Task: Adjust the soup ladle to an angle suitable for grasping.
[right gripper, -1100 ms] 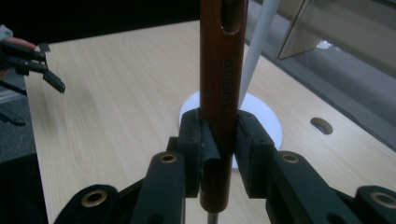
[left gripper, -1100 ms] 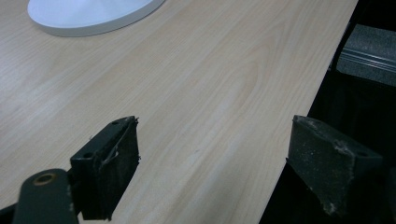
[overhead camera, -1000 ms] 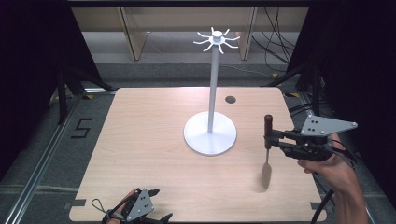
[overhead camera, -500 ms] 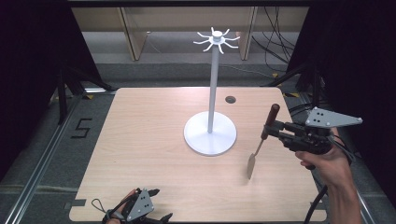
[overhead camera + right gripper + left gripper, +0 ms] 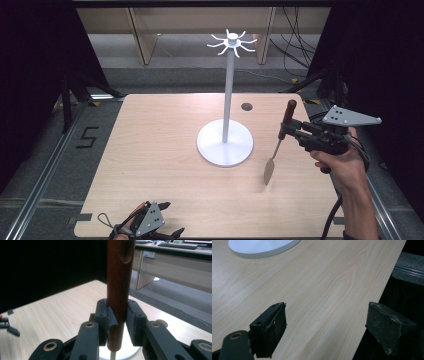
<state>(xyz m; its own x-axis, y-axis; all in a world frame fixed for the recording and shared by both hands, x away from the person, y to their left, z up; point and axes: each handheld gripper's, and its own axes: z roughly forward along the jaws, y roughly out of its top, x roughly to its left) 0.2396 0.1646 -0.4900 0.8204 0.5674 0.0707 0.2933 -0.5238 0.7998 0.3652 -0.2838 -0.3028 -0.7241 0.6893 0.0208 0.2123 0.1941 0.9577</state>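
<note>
My left gripper (image 5: 150,226) sits at the desk's (image 5: 150,150) near edge, cut off by the bottom of the high view, so my hand there is hard to make out; in its own view the jaws stand wide apart over bare wood near the desk's edge, with nothing between them. My right gripper (image 5: 289,134) hangs above the desk's right edge, jaws clamped on the brown handle of a spatula (image 5: 280,145). The handle rises above the jaws and its top is cut off in the right gripper view; the thin shaft and blade hang below, the blade tip low over the desk near the right edge. The white stand (image 5: 226,140) is at mid-desk, just left of the spatula, apart from it.
</note>
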